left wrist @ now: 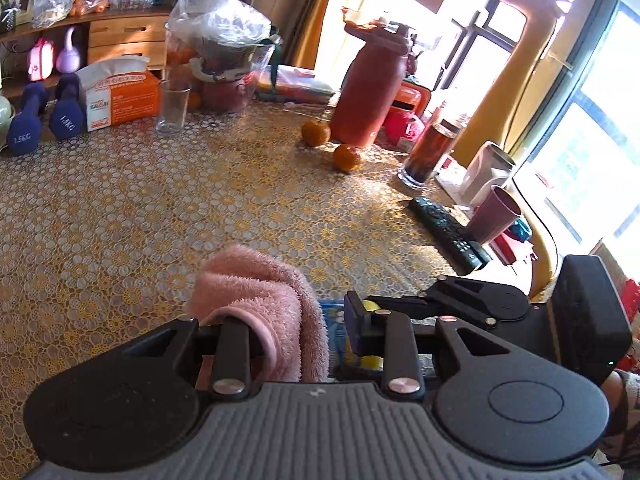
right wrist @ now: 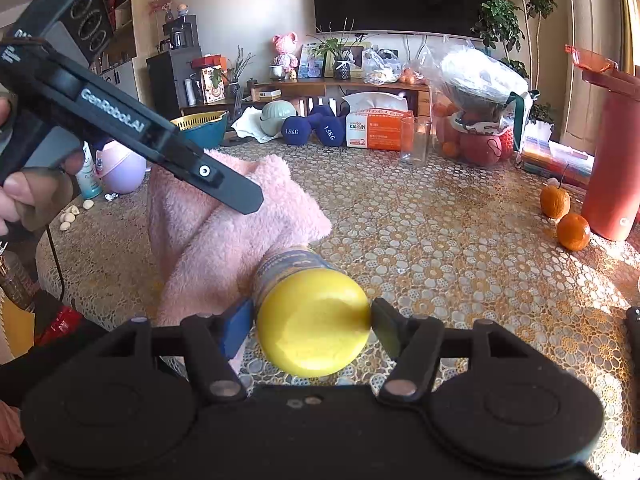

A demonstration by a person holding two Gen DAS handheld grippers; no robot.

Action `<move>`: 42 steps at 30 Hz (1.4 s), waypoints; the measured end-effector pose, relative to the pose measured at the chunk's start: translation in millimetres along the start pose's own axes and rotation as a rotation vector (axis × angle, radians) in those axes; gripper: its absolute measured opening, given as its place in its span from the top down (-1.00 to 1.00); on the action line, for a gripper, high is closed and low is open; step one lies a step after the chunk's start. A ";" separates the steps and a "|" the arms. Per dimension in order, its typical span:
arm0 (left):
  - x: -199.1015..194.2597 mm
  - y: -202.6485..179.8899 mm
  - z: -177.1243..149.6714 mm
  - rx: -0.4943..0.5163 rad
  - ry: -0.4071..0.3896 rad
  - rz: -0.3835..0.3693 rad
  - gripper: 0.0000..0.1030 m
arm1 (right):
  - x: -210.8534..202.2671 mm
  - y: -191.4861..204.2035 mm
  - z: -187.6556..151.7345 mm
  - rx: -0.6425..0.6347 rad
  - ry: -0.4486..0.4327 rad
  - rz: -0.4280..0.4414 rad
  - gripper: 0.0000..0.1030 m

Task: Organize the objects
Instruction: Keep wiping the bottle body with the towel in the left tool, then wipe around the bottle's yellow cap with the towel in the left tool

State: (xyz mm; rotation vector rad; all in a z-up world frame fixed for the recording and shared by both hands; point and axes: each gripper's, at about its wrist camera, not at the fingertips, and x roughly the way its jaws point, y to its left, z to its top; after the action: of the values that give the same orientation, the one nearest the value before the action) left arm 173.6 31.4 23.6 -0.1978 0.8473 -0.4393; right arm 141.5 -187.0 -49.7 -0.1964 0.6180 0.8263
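Note:
A fluffy pink towel [left wrist: 256, 300] hangs folded between the fingers of my left gripper [left wrist: 296, 332], which is shut on it above the patterned tablecloth [left wrist: 160, 220]. In the right wrist view the same towel [right wrist: 200, 240] drapes below the left gripper [right wrist: 240, 198], held by a hand at the far left. My right gripper [right wrist: 313, 322] is shut on the yellow cap of a bottle [right wrist: 288, 270] with a blue and yellow label. The bottle's far end touches the towel. The right gripper's housing [left wrist: 588, 312] shows at the right of the left wrist view.
Two oranges [left wrist: 316, 133] [left wrist: 346, 157] lie by a tall red flask [left wrist: 370, 92]. A glass of dark drink [left wrist: 428, 152], a remote [left wrist: 448, 232] and a maroon cup [left wrist: 494, 216] line the right edge. An empty glass [left wrist: 173, 108], a tissue box [left wrist: 120, 100] and dumbbells [left wrist: 64, 112] stand at the back.

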 end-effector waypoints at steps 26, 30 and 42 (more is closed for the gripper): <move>39.2 23.2 6.8 -0.102 0.054 0.028 0.44 | 2.7 19.8 10.7 -0.120 -0.019 -0.019 -0.24; 41.7 36.5 5.5 -0.124 0.061 0.053 0.44 | 2.8 20.2 10.8 -0.120 -0.019 -0.018 -0.24; 50.6 74.0 -5.3 -0.179 0.073 0.129 0.44 | 3.2 20.3 11.9 -0.122 -0.019 -0.017 -0.24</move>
State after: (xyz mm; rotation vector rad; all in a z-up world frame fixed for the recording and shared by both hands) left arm 220.7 74.7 -39.3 -0.2918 0.9654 -0.2508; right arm 133.4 -166.6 -40.6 -0.3038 0.5475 0.8488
